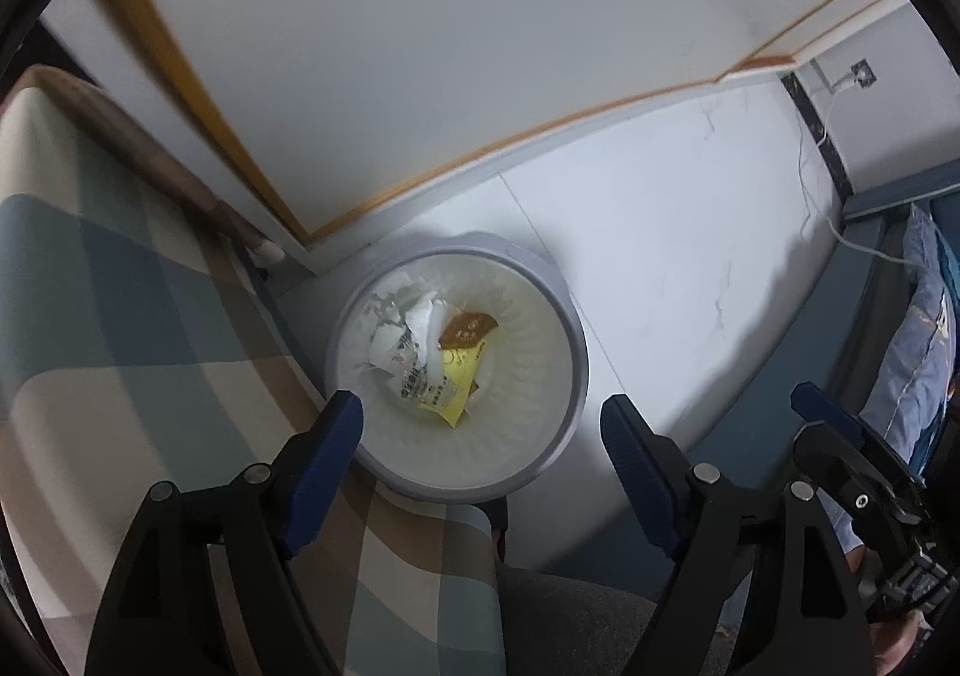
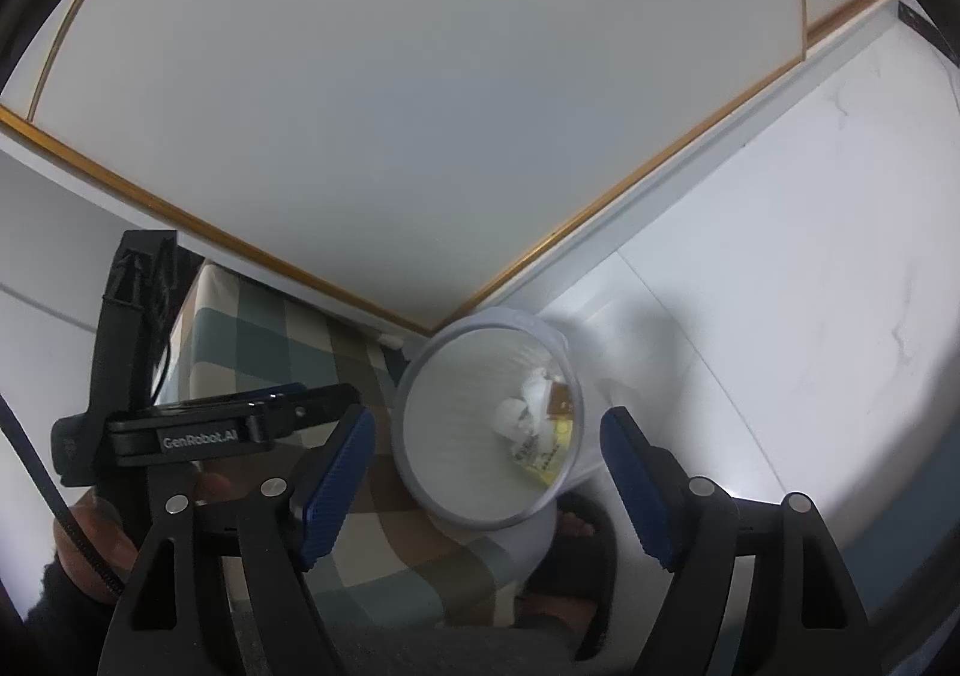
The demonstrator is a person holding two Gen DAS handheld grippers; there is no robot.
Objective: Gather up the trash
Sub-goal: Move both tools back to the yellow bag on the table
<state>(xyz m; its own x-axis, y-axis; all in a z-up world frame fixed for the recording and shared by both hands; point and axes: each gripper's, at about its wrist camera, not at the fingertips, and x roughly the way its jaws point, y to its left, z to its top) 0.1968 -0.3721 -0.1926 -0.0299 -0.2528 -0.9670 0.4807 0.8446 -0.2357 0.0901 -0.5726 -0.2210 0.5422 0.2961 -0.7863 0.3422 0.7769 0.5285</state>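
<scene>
A round grey waste bin with a white liner stands on the floor below me. Crumpled white paper, a yellow wrapper and a brown packet lie inside it. My left gripper is open and empty, held above the bin's near rim. In the right wrist view the same bin shows with the trash at its bottom. My right gripper is open and empty above it. The right gripper also shows in the left wrist view, at the right edge.
A checked cloth surface lies left of the bin, its edge over the bin's side. A white cabinet with gold trim stands behind. White tiled floor extends right to a cable and bedding. A sandalled foot is beside the bin.
</scene>
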